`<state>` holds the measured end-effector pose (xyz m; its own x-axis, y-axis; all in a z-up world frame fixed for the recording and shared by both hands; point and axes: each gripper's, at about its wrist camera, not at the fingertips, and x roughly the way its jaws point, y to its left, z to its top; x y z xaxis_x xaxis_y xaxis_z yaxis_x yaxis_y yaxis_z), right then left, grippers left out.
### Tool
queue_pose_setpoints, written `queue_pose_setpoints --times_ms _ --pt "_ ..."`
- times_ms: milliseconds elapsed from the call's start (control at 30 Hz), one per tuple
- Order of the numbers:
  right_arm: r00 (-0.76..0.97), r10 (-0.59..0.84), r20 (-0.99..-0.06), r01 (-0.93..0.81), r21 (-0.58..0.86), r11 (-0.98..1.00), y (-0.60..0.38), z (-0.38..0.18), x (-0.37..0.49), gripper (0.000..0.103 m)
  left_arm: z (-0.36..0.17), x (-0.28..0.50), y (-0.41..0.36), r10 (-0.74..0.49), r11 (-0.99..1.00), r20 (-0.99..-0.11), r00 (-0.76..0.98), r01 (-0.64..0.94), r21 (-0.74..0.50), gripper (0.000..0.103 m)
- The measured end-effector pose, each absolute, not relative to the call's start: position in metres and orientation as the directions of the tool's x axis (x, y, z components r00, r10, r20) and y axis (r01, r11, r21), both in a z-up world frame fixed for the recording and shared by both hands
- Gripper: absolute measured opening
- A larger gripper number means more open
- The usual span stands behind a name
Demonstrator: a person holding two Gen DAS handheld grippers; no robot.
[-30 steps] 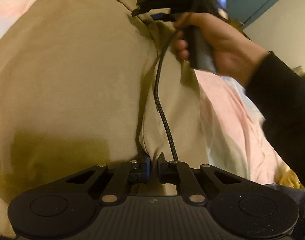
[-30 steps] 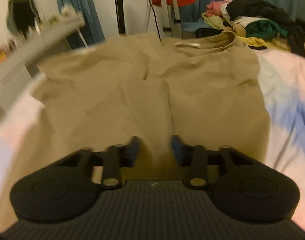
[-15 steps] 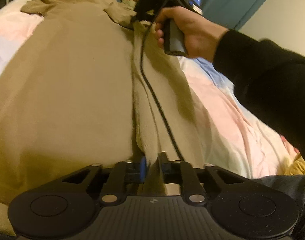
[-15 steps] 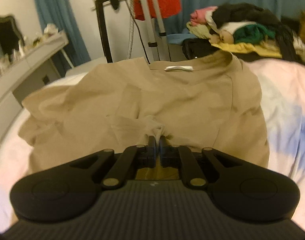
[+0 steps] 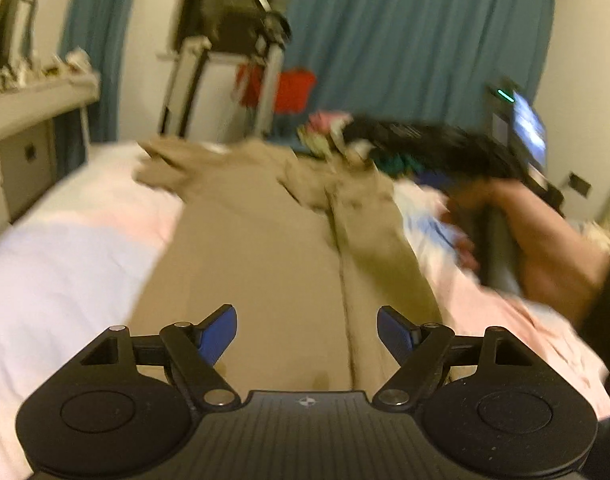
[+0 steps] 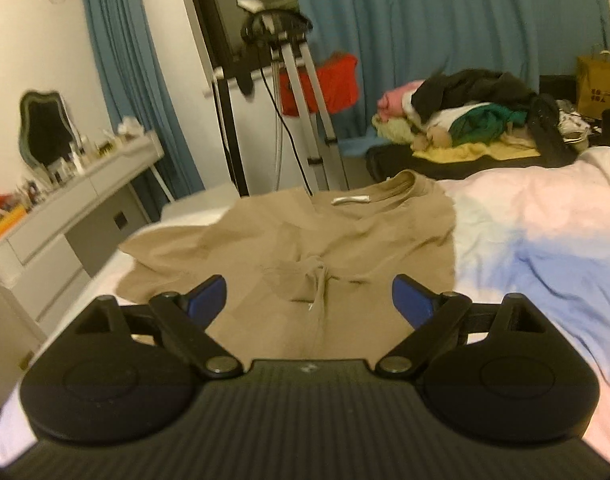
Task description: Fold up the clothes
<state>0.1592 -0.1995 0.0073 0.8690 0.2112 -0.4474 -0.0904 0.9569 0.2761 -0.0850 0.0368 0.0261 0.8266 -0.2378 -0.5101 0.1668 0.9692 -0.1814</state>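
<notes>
Both my grippers, L [image 5: 307, 330] & R [image 6: 309, 298], have fingers wide apart, empty, above tan shirt [image 6: 345, 240] flat on bed [image 6: 545, 240], R side folded in; I judge next: pinch L sleeve/edge, fold inward.

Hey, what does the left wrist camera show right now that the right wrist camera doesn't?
Only the left wrist view shows the person's right hand holding the right gripper's handle, blurred, beside the shirt's folded-in edge. Only the right wrist view shows the neck label, the brown paper bag and the mirror. Both show the tan shirt on the bed, the clothes pile, and each camera's own fingers spread open, holding nothing.
</notes>
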Motion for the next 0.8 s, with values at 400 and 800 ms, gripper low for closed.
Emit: queue_pose_setpoints --times_ms 400,800 --pt "0.898 0.210 -0.387 -0.091 0.304 0.948 -0.213 0.017 0.002 0.091 0.046 -0.081 0.001 -0.203 0.977 -0.418 0.885 0.155 -0.146 0.098" --pt "0.952 0.149 -0.269 -0.061 0.309 0.949 -0.238 0.027 -0.033 0.091 0.058 -0.055 -0.039 -0.214 0.976 -0.354 0.911 0.180 -0.125 0.103"
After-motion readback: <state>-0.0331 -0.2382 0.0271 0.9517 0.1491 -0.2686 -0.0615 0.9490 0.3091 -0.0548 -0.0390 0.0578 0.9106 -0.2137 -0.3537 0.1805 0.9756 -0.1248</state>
